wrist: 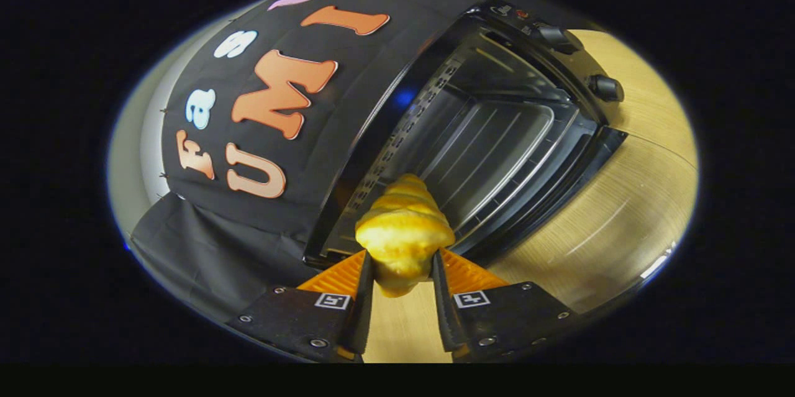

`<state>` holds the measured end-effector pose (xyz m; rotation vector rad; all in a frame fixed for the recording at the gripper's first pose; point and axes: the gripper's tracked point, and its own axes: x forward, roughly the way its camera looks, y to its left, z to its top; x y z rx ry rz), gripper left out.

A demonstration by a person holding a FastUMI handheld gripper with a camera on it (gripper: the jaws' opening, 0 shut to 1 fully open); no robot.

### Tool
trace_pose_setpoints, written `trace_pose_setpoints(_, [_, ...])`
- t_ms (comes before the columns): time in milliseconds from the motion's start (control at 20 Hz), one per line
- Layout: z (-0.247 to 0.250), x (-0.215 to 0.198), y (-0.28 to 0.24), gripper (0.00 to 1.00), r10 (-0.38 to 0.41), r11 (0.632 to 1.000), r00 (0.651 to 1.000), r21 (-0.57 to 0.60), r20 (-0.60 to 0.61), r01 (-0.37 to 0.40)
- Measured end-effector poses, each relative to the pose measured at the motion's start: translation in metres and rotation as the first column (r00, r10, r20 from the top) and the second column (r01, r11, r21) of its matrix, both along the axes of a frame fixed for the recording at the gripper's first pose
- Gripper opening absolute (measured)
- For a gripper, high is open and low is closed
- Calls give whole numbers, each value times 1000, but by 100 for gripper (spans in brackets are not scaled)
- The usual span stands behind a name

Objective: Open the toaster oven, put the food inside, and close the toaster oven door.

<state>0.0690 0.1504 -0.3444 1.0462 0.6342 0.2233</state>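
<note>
While the toaster oven [497, 130] sits wide open on the counter [621, 217] | hand-held gripper [402, 269] clamped on the croissant [404, 232] | croissant just in front of the oven's mouth

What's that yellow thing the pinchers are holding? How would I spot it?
Find the big black toaster oven on the wooden table, its door open. In front of its opening, the gripper is shut on a croissant. It is the one golden, ridged, puffy thing against dark metal.
</note>
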Motion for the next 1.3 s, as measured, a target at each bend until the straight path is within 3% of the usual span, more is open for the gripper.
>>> trace_pose_setpoints(100, [-3, 9, 2, 47, -6, 1000, 1000, -1, 7, 6])
trace_pose_setpoints(450, [2, 19, 2, 82, -45, 999, 998, 32, 48, 44])
trace_pose_setpoints(650, [-1, 8, -4, 95, -42, 999, 998, 11, 48, 41])
trace_pose_setpoints(1100, [20, -42, -30, 96, -39, 996, 996, -75, 86, 46])
trace_pose_setpoints(1300, [24, -68, -49, 96, -18, 972, 994, -230, 109, 43])
